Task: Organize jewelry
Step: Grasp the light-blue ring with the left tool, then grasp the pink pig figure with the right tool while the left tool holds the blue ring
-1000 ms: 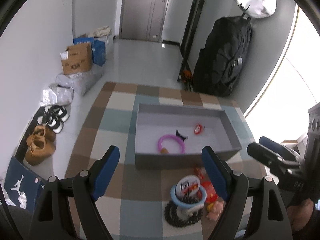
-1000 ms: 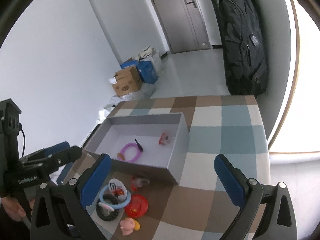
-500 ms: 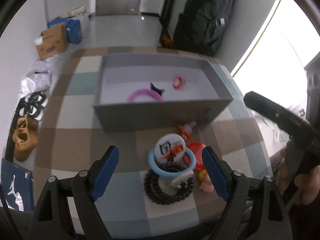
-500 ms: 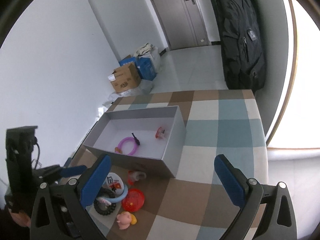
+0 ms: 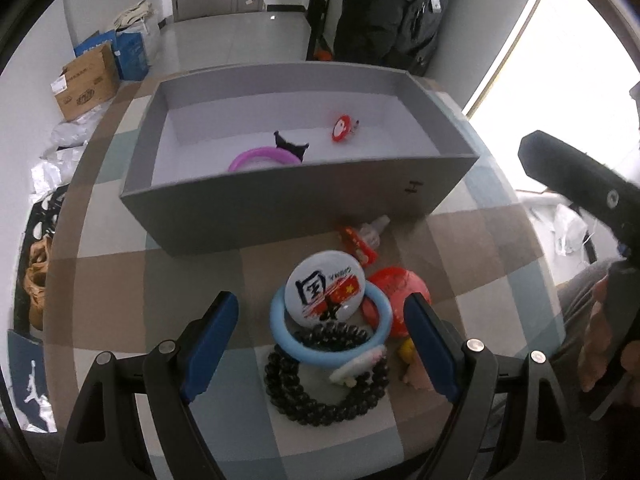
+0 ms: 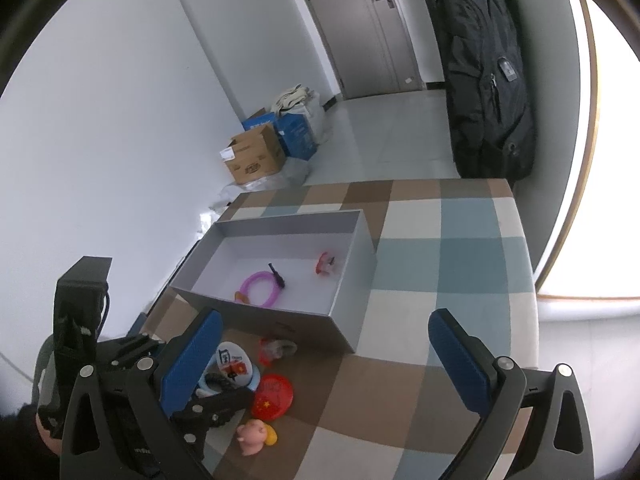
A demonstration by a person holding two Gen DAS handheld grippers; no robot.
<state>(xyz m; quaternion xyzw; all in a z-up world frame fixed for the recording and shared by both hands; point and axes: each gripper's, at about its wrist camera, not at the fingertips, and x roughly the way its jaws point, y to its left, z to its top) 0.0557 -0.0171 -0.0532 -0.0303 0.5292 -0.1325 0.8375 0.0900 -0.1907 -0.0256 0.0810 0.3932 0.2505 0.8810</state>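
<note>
Checkered tablecloth (image 5: pixel 116 292) under a grey box (image 5: pixel 280 208) at frame centre, purple ring (image 5: pixel 260 157) and red charm (image 5: pixel 340 129) inside, left gripper (image 5: pixel 320 344) spread wide around blue ring (image 5: pixel 288 340), badge (image 5: pixel 325 287) and black bead bracelet (image 5: pixel 320 404) at lower centre, right gripper (image 6: pixel 324 360) wide open, empty, over the cloth.

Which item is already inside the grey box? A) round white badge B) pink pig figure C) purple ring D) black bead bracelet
C: the purple ring lies on the floor of the grey box, while the black bead bracelet, the round white badge and the pink pig figure sit on the checked cloth outside it.
</note>
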